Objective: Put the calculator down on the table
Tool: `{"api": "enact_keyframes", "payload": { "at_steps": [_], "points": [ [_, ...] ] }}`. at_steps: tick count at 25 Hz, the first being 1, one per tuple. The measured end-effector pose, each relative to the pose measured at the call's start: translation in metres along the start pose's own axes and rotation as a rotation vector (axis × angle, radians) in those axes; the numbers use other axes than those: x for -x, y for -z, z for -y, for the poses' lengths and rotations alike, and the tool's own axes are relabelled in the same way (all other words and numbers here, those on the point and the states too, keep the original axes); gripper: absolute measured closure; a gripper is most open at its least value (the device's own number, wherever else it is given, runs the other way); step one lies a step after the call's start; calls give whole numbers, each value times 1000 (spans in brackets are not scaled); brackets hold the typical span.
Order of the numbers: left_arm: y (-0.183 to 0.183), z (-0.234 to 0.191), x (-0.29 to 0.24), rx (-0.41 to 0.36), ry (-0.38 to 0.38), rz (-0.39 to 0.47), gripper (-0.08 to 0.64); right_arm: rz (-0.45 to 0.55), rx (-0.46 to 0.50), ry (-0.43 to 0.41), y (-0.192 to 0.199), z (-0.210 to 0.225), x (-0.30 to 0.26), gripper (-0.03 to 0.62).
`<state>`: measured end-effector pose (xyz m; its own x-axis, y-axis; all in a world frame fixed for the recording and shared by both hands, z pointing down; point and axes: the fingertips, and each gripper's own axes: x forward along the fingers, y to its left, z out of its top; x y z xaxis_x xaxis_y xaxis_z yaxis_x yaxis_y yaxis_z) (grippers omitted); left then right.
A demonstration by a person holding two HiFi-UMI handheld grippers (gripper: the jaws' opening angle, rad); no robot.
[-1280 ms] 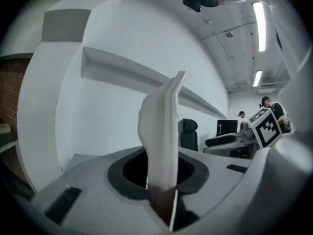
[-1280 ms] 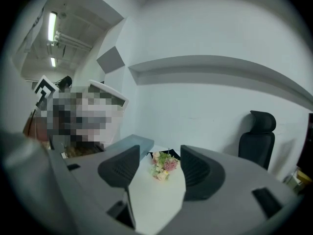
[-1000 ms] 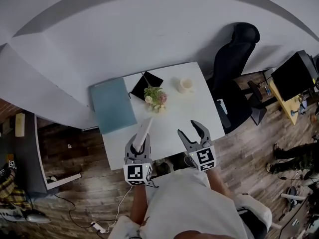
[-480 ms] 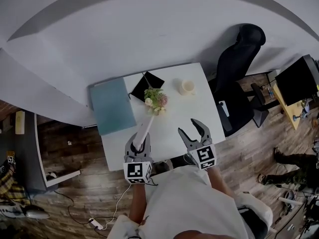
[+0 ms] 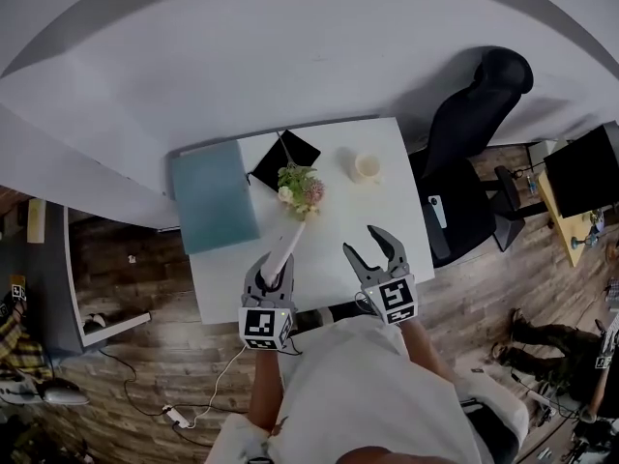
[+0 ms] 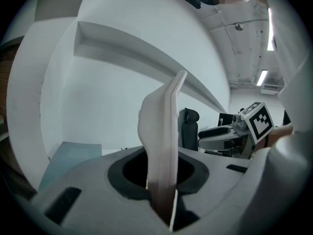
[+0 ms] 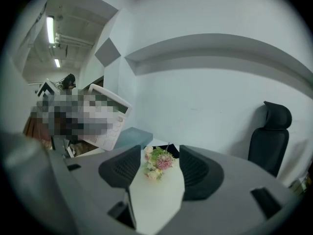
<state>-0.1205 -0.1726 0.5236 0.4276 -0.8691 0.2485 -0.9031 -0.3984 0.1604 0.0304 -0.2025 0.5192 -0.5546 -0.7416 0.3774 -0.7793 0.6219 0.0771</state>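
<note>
My left gripper is shut on the near end of a white calculator, which sticks out forward over the white table toward a small bunch of flowers. In the left gripper view the calculator stands edge-on, clamped between the jaws of that gripper. My right gripper hovers over the table's near right part, open, and its jaws have just been closing with nothing between them. From the right gripper view, the calculator's keyed face shows at the left, partly hidden.
A teal book lies on the table's left side and a black notebook at the back. A pale cup sits at the back right. A black office chair stands to the right, and a white wall rises behind the table.
Both grippers have moved a little forward and lower over the table's near edge, the calculator's tip nearing the flowers. The right jaws stand slightly narrower.
</note>
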Motion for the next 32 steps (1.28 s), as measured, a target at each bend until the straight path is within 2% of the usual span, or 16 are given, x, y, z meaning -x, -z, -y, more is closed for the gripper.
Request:
{"api": "enact_keyframes", "payload": {
  "at_steps": [15, 32],
  "points": [
    [44, 6, -31, 65, -12, -102, 480, -60, -21, -71, 34, 14, -24, 347],
    [101, 10, -60, 146, 30, -223, 480, -169, -15, -146, 78, 8, -47, 345]
  ]
}}
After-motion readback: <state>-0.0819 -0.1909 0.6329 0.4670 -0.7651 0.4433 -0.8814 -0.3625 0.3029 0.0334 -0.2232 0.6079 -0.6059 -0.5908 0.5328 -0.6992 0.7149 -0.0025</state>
